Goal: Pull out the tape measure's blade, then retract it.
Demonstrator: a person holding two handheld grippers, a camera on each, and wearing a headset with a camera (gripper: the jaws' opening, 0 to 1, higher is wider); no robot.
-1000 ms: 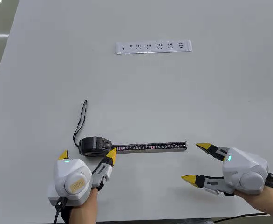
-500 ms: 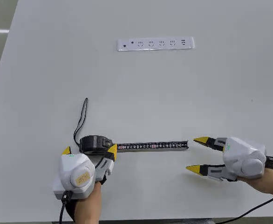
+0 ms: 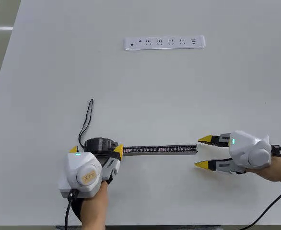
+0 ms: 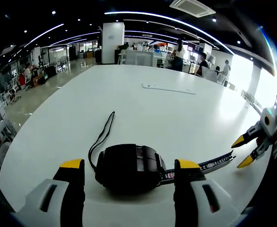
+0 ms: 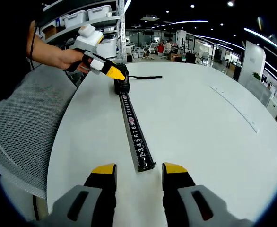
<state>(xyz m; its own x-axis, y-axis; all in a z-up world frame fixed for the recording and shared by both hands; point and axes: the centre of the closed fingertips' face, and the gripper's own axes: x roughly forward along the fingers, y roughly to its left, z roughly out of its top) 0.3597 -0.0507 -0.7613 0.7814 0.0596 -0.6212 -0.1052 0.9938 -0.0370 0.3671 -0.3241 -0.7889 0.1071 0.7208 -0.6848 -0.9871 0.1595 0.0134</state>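
Head view: right tongs (image 3: 204,152) have narrowed since a second ago, now parted just off the tip of the blade (image 3: 159,149), not gripping; left tongs (image 3: 96,150) wide, straddling the tape measure (image 3: 99,144) on the table (image 3: 179,96). Blade lies extended flat.

We see the white table (image 3: 217,96) brightly, evenly lit by ceiling strips (image 4: 167,19) above it; shadows on it are faint, focus sharp, gripper views bending at edges.

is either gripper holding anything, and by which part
Nothing is held: left gripper open around the black tape measure case, right gripper open before the black blade's tip.
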